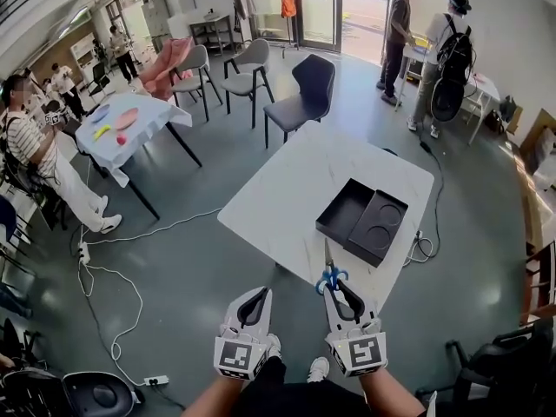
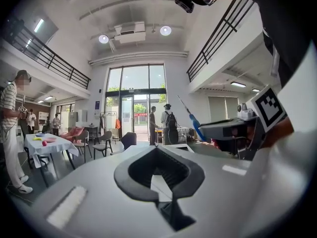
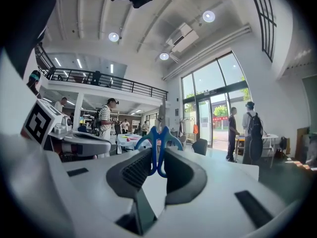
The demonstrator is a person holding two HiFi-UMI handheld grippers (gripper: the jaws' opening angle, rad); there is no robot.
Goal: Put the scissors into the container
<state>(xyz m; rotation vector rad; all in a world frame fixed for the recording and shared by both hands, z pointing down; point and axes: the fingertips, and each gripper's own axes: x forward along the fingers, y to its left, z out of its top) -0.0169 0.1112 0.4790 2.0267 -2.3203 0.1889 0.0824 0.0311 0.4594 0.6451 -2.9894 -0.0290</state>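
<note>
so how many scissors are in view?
1. The scissors, handles clamped in the right tongs, by the white table's near edge. More could be hidden among the far table's small items.

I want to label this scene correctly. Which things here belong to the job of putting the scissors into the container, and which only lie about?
For the job: blue-handled metal scissors, clamped by the jaws of the right gripper; black two-compartment container; white rectangular table under it.
Lying about: dark grey chair; cloth-covered side table; white floor cable; empty left gripper.
</note>
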